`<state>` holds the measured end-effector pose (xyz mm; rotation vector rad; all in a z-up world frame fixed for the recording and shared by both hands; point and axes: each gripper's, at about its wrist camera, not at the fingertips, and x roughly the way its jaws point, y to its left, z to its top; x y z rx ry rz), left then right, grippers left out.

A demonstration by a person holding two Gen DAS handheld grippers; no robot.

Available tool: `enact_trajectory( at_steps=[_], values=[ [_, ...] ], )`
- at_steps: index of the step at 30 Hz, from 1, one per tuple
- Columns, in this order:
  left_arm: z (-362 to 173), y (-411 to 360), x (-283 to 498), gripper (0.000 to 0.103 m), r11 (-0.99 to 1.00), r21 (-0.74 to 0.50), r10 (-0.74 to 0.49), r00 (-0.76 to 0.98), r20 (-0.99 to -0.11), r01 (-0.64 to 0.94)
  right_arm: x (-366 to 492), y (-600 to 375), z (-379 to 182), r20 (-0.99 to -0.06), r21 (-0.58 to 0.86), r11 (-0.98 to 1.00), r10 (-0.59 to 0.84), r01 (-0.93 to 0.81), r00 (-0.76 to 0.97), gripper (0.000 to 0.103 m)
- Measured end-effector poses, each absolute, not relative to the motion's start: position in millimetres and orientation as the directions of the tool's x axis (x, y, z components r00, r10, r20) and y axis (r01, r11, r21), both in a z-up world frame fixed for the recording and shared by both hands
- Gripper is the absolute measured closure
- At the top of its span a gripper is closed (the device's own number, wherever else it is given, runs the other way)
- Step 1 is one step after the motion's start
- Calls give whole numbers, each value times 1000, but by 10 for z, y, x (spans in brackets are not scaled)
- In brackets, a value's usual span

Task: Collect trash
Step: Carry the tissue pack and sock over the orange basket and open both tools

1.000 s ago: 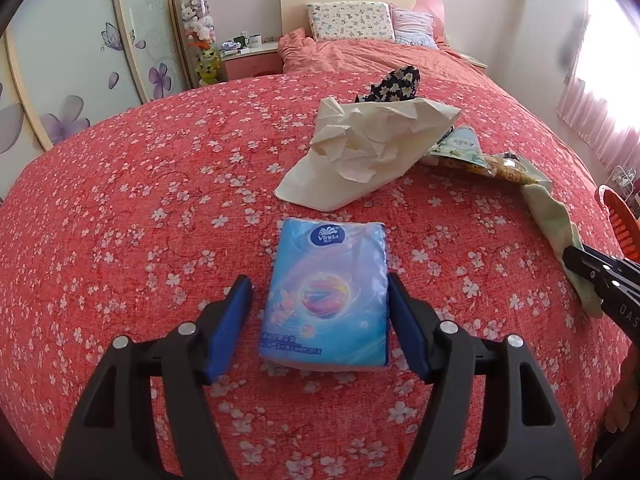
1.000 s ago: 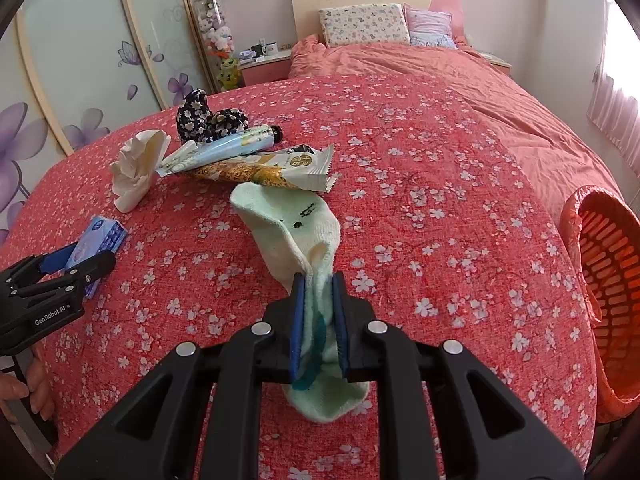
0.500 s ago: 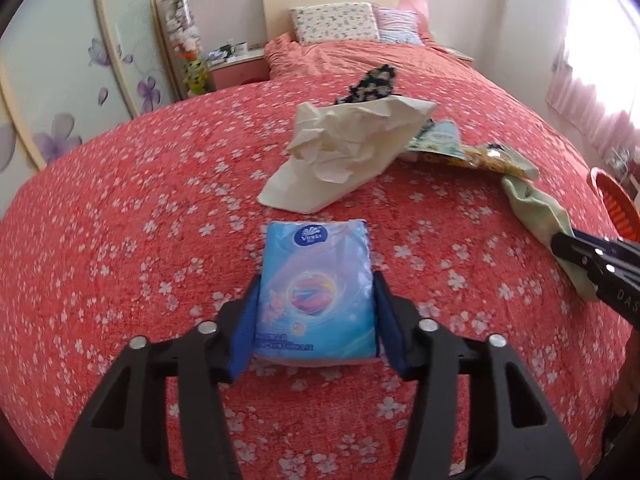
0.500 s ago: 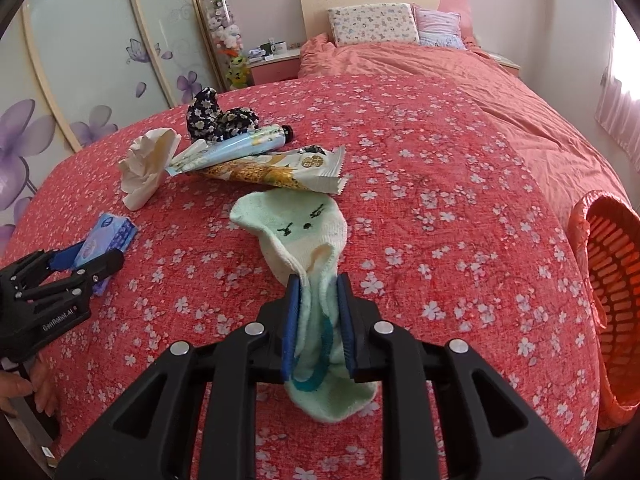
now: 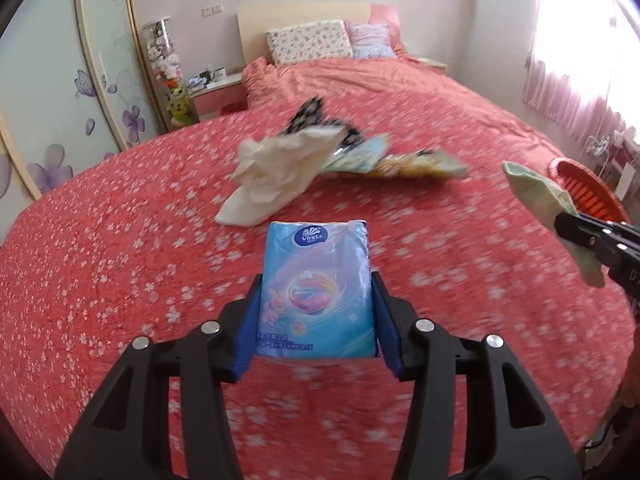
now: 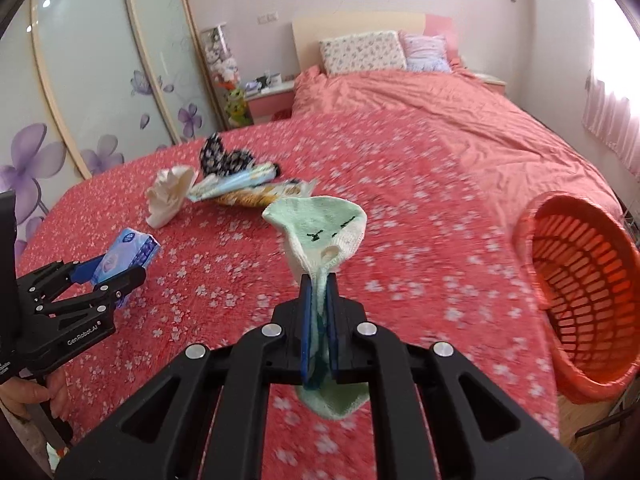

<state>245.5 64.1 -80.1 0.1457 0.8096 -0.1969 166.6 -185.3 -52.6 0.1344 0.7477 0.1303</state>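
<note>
Left tool (image 5: pixel 316 312) half-open, clamped on tissue pack (image 5: pixel 316 280): light, squashy, slick film; keep side grip. Right tool (image 6: pixel 319 320) pinched near-shut on sock (image 6: pixel 320 232): limp, dangling. Your basket (image 6: pixel 584 300) at 3 o'clock.

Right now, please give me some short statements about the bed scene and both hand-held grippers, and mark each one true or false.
1. The left hand-held gripper grips a blue tissue pack. True.
2. The right hand-held gripper is empty. False: it is shut on a pale green sock.
3. The orange basket stands at the right edge of the bed. True.
4. The crumpled paper lies inside the basket. False: it lies on the bed.
</note>
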Motion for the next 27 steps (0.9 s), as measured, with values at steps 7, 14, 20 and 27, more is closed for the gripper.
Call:
enact_trajectory(
  at_steps=[7, 14, 20, 27],
  values=[
    [-439, 123, 2291, 53, 951, -11, -232, 693, -682, 308, 1409, -2329, -284, -616, 173, 985, 95, 17, 782, 96],
    [-193, -666, 2198, 53, 904, -47, -352, 677, -646, 425, 1191, -2902, -126, -573, 176, 976, -7, 131, 819, 96],
    [-75, -1481, 2216, 53, 831, -68, -460, 613, -643, 552, 1115, -3436, -96, -558, 185, 954, -97, 238, 824, 96],
    [-114, -2279, 2247, 53, 744, -80, -551, 543, -634, 663, 1098, -3996, -221, -554, 268, 908, -128, 322, 823, 96]
  ],
)
